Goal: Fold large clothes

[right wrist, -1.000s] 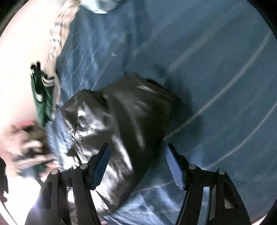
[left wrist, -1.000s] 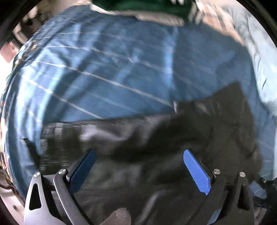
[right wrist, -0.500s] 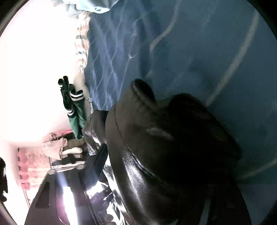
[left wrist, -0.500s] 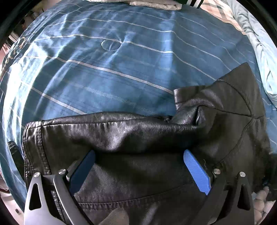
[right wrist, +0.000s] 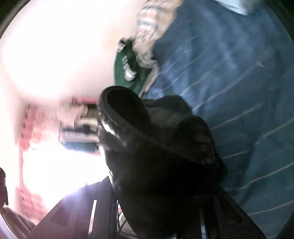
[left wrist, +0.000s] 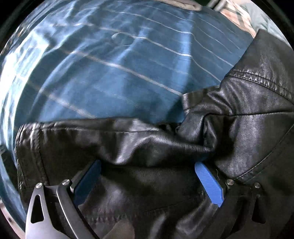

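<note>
presently, findings as follows.
garment: black leather jacket with stitched seams (left wrist: 183, 147), crumpled, lying across the near part of the bed in the left wrist view; its hem edge runs along the left, a seamed panel rises at the right.
surface: blue bed cover with thin white stripes (left wrist: 119, 73), wrinkled, visible beyond the jacket and reaching the far edge.
left gripper (left wrist: 147, 182): jaws set wide; the blue fingers (left wrist: 209, 183) stand well apart with jacket leather lying between and a raised fold just ahead of them; no clamp on the leather is evident.
right gripper (right wrist: 165, 202): a dark bunch of the same jacket (right wrist: 156, 147) covers the jaws; whether they are parted or closed on it cannot be told; a rounded opening of the jacket points up and left in that view.
far edge, left wrist view: pale checked cloth (left wrist: 237, 14) at the top right, partly cut off.
right wrist view, background: green garment with white stripes (right wrist: 128, 69) beside the bed cover (right wrist: 229, 82); the left half is overexposed and blurred, with pink shapes that cannot be identified.
image quality: motion blur in both views.
</note>
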